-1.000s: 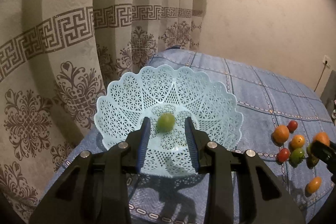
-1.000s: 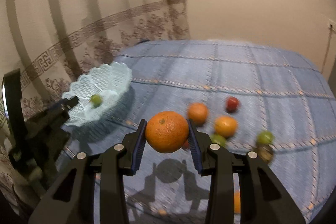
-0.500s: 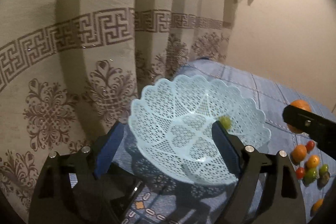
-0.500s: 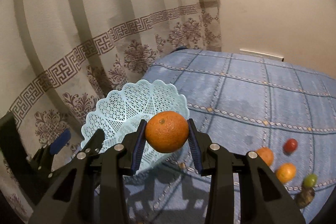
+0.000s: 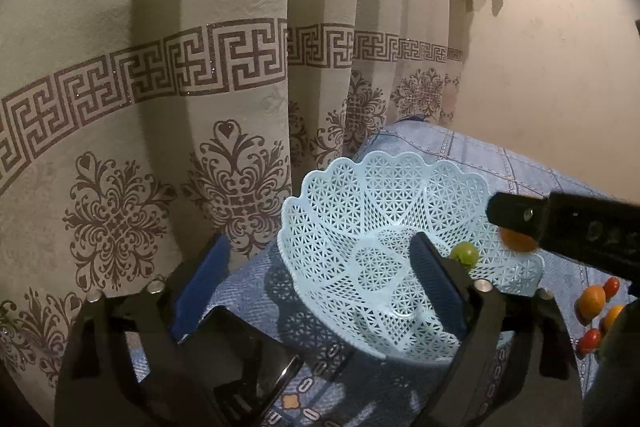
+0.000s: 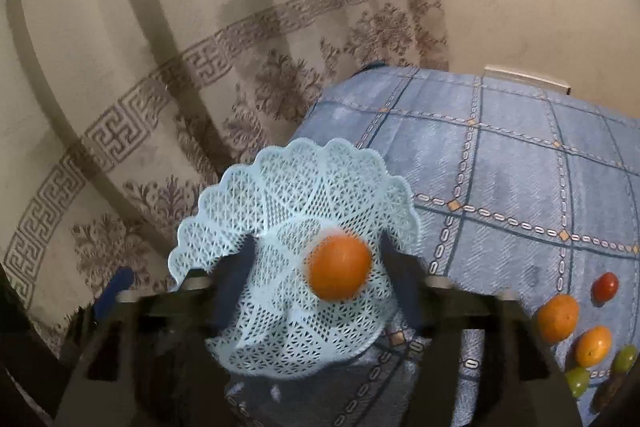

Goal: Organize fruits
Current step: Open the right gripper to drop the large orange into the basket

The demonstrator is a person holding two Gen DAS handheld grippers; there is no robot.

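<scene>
A pale blue lattice basket [image 6: 260, 195] stands on the blue checked cloth near the curtain. My right gripper [image 6: 318, 283] hovers over it, jaws wide apart and blurred. A large orange [image 6: 340, 267] sits loose between them, touching neither pad, against the basket's inside. In the left wrist view the basket [image 5: 360, 207] holds a small green fruit [image 5: 464, 253], and the orange [image 5: 518, 241] peeks out under the right gripper's finger [image 5: 560, 223]. My left gripper [image 5: 320, 283] is open and holds nothing, one pad left of the basket and the other in front of its bowl.
Loose fruits lie on the cloth to the right: a red one [image 6: 605, 286], two orange ones [image 6: 557, 319] [image 6: 594, 345] and two green ones [image 6: 578, 379] [image 6: 625, 358]. A patterned curtain [image 5: 200, 87] hangs just behind the basket. The cloth's left edge drops off beside it.
My right gripper carried the orange left over the basket and then opened, so the orange is free of the pads. My left gripper opened wide and swung left of the basket.
</scene>
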